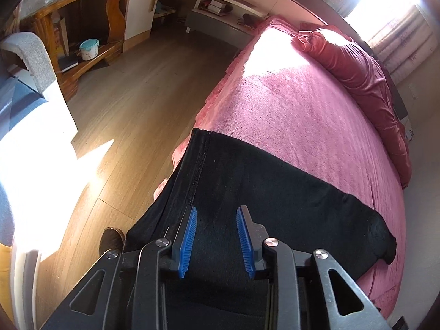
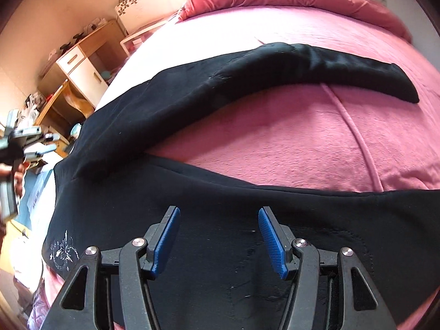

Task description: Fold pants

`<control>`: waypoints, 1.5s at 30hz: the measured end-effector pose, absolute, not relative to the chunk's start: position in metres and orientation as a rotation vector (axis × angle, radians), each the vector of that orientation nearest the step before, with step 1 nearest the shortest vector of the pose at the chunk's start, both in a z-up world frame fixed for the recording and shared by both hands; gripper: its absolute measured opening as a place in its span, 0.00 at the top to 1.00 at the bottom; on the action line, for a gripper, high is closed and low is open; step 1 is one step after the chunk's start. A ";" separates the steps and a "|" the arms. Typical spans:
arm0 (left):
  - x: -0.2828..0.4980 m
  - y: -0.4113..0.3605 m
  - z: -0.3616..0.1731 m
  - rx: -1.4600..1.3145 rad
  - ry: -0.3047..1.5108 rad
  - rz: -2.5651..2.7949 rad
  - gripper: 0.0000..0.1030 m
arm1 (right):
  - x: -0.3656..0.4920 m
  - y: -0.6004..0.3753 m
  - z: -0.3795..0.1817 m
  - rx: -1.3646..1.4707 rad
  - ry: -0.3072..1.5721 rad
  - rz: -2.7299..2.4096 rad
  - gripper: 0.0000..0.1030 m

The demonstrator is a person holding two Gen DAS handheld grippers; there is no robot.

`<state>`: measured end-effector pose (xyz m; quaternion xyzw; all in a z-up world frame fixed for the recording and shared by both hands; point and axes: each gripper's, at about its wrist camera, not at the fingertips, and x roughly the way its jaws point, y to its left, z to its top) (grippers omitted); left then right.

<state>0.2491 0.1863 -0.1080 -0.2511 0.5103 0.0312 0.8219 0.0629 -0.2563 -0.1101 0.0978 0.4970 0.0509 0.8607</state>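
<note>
Black pants [image 1: 261, 192] lie spread on a pink bed [image 1: 302, 104]. In the left wrist view they hang partly over the bed's left edge. My left gripper [image 1: 217, 214] is open just above the black fabric, nothing between its blue pads [image 1: 188, 242]. In the right wrist view the pants [image 2: 170, 104] show two legs apart in a V, with a white flower print [image 2: 63, 250] at the lower left. My right gripper [image 2: 218, 217] is open over the near part of the pants, empty. The left gripper [image 2: 16, 148] shows at the far left there.
A red duvet [image 1: 357, 68] is bunched at the head of the bed. Wooden floor [image 1: 123, 110], a wooden shelf unit [image 1: 82, 27] and a nightstand [image 1: 220, 11] lie left of the bed. A white and wood cabinet [image 2: 79, 68] stands beside the bed.
</note>
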 end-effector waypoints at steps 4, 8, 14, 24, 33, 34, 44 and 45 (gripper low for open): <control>0.286 0.202 -0.128 -0.648 1.128 0.089 0.68 | 0.074 -0.252 -0.117 0.200 1.064 0.105 0.39; 0.318 0.216 -0.147 -0.714 1.164 0.136 0.68 | 0.084 -0.242 -0.125 0.189 1.082 0.098 0.38; 0.352 0.227 -0.166 -0.756 1.184 0.181 0.68 | 0.096 -0.234 -0.136 0.205 1.110 0.083 0.37; 0.376 0.216 -0.181 -0.692 1.233 0.136 0.78 | 0.109 -0.230 -0.144 0.209 1.122 0.060 0.34; 0.324 0.192 -0.115 -0.588 1.000 -0.019 0.92 | 0.102 -0.238 -0.142 0.217 1.114 0.061 0.33; 0.311 0.188 -0.102 -0.587 0.956 -0.060 0.92 | 0.103 -0.240 -0.140 0.216 1.109 0.058 0.33; 0.154 0.159 -0.008 -0.539 0.709 -0.490 0.93 | 0.126 -0.294 -0.109 0.362 1.046 0.040 0.34; 0.138 0.160 -0.004 -0.536 0.699 -0.513 0.93 | 0.133 -0.301 -0.105 0.387 1.037 0.038 0.35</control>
